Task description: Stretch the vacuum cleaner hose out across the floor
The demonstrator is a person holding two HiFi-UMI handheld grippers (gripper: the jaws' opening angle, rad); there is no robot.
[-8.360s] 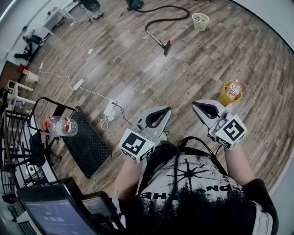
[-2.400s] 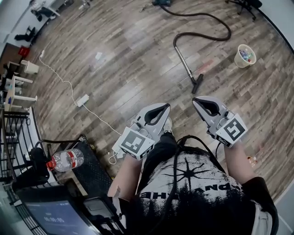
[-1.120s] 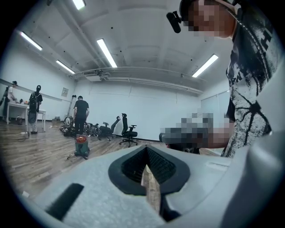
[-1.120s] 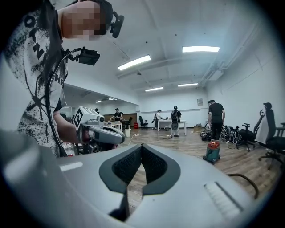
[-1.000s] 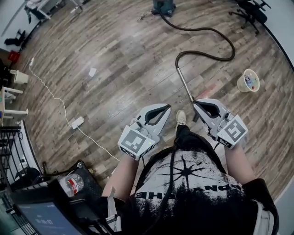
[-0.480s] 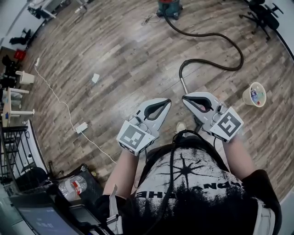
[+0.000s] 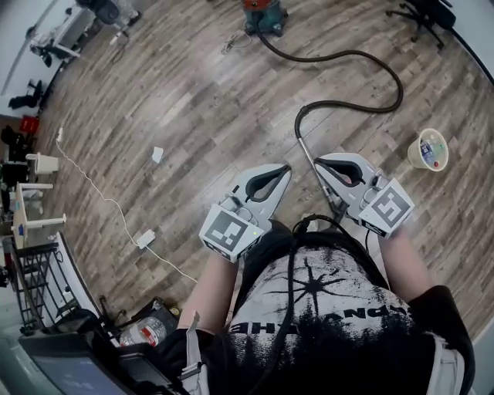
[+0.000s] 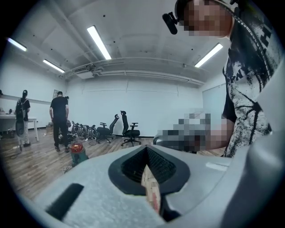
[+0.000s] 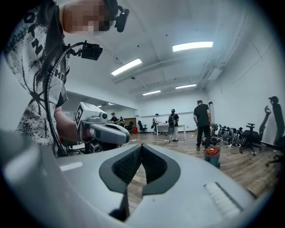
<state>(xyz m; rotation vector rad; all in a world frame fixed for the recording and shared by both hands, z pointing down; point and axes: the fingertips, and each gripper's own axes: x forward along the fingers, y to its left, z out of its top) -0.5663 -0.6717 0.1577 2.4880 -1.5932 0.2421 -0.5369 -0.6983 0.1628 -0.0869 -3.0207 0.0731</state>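
floor point(image 7: 193, 100): wood planks, big open office, chairs and people at the far wall
vacuum cleaner point(image 7: 262, 14): red-topped canister at the far end, well apart from the person
hose point(image 7: 332, 57): black, lies in an S-bend between the canister and the metal wand point(image 7: 309, 158)
wand: runs toward the person's feet, its near end passing under the right gripper point(image 7: 320, 162) in the head view; contact can't be told
left gripper point(image 7: 285, 170): jaws closed together, nothing in them
right gripper: same, shut and empty
status: my read is that the hose isn't stretched and nothing is grasped
risk 1: pulling the wand may drag the canister instead of straightening the bend
risk 2: a swinging loop could knock the paper cup point(image 7: 429, 150) just beside it
risk 3: wand at the feet is a trip hazard
writing: square markers on the gripper cubes only; shirt print not readable, no vacuum brand legible
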